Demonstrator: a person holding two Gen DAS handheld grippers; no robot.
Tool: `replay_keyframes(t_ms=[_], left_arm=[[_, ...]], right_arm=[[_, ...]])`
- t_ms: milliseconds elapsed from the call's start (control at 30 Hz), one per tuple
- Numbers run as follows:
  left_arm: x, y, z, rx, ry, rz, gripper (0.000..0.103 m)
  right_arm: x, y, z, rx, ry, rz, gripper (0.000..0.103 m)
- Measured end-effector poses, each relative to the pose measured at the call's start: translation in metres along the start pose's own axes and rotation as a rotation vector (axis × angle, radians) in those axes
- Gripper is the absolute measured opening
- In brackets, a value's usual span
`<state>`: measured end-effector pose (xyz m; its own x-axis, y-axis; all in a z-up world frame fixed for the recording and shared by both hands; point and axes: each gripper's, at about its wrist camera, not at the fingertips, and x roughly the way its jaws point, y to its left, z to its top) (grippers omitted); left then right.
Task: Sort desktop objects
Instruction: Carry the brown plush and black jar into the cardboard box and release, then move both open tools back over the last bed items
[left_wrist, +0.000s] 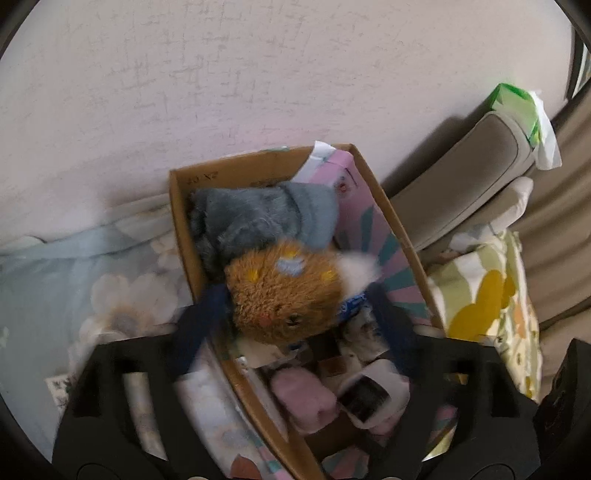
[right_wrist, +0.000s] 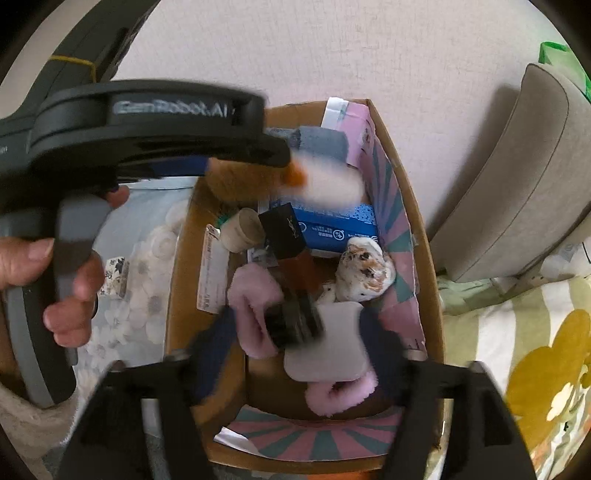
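Both grippers stood over the cardboard box (left_wrist: 184, 236). The left gripper (left_wrist: 295, 314) was spread wide, the orange plush toy (left_wrist: 284, 291) between its fingers, apparently unpinched. The right gripper (right_wrist: 295, 332) stood part-open around a blurred dark object (right_wrist: 295, 317) above pink slippers (right_wrist: 251, 295). Beyond lay a grey plush (left_wrist: 258, 218).

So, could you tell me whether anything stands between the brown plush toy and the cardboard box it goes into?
Nothing visible does. The brown plush toy sits between the open fingers of the left gripper, right over the open cardboard box, with only the grey plush and other things already inside beneath it.
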<state>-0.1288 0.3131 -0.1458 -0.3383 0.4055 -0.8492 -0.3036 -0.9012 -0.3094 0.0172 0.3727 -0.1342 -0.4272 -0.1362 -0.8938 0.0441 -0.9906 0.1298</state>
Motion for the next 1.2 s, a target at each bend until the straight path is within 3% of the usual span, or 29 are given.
replay_keyframes(t_ms=[233, 433, 567, 667, 833, 1200], left_arm=[[-0.026, 0.007, -0.004, 0.021, -0.031, 0.005, 0.102], [-0.065, 0.023, -0.023, 0.086, -0.086, 0.091, 0.102], [-0.087, 0.046, -0.036, 0.072, -0.103, 0.095, 0.102], [-0.108, 0.068, -0.045, 0.07, -0.139, 0.156, 0.102], [-0.128, 0.103, -0.06, 0.008, -0.148, 0.177, 0.102], [-0.16, 0.168, -0.099, -0.144, -0.187, 0.219, 0.102]], right_arm=[[-0.016, 0.005, -0.001, 0.001, -0.048, -0.058, 0.074], [-0.026, 0.019, -0.001, 0.013, -0.086, -0.076, 0.074], [-0.032, 0.033, -0.001, 0.022, -0.112, -0.085, 0.074], [-0.039, 0.047, 0.002, 0.004, -0.138, -0.085, 0.074], [-0.042, 0.073, 0.008, -0.036, -0.175, -0.098, 0.074], [-0.031, 0.141, 0.025, -0.175, -0.21, -0.011, 0.074]])
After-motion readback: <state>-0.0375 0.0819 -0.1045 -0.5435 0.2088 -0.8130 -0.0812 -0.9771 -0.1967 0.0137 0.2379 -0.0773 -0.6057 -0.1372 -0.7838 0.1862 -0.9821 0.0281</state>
